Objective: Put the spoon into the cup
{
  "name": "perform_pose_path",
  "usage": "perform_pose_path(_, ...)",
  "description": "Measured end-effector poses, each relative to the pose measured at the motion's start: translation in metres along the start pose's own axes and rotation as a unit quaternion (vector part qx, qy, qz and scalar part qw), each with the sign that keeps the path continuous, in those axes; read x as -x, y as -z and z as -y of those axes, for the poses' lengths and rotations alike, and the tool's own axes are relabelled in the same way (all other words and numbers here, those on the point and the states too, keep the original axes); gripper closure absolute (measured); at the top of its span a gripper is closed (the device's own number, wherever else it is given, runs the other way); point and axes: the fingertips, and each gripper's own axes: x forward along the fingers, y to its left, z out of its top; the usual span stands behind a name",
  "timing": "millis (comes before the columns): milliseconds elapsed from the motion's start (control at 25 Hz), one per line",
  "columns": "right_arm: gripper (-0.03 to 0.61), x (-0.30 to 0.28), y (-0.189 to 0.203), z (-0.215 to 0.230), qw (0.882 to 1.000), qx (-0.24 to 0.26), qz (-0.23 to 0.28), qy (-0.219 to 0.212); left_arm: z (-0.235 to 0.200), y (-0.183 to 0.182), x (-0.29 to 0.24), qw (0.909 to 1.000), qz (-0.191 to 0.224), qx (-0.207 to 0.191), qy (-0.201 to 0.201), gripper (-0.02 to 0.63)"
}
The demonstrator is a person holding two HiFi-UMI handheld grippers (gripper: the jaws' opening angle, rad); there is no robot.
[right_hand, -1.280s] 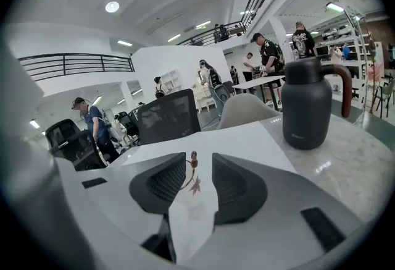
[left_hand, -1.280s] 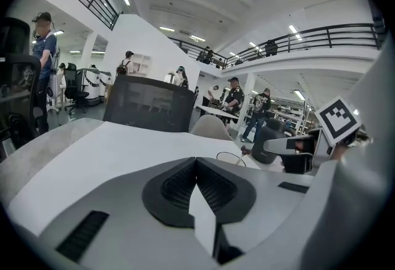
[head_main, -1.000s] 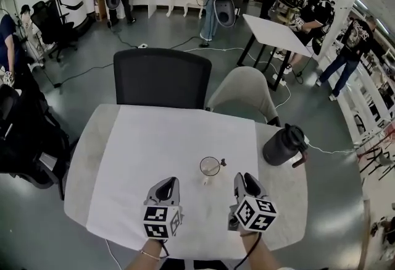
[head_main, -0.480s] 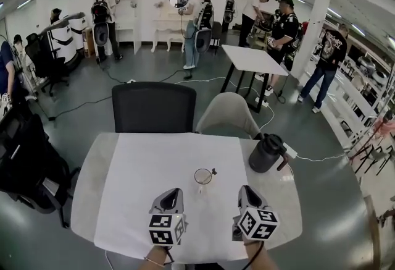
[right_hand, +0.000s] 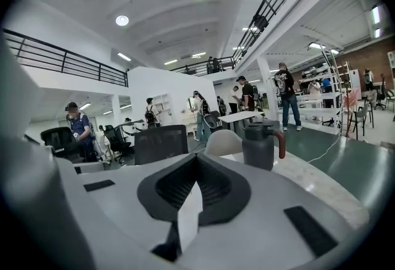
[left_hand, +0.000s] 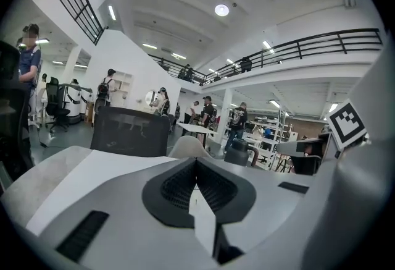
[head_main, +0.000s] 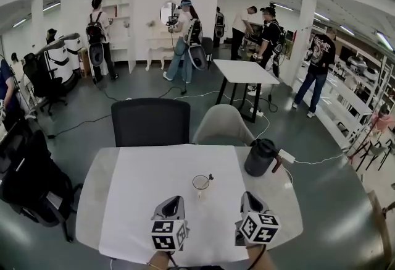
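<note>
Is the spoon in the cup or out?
In, it seems: the spoon leans inside the cup, its dark handle end poking over the rim.

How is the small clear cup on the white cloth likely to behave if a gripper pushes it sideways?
The cup looks like clear glass, so probably rigid, slick and breakable. It is small, with what seems the spoon leaning over its rim, so likely light and apt to tip. The white cloth may bunch under it.
</note>
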Motion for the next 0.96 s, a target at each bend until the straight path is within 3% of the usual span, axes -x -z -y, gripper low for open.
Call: perform_pose_path(960, 0.548, -0.002, -0.009, 0.011, 1.000, 0.008, -0.011, -0.019, 0.009, 0.000, -0.012, 0.9997, 0.005, 0.012, -0.019, 0.595)
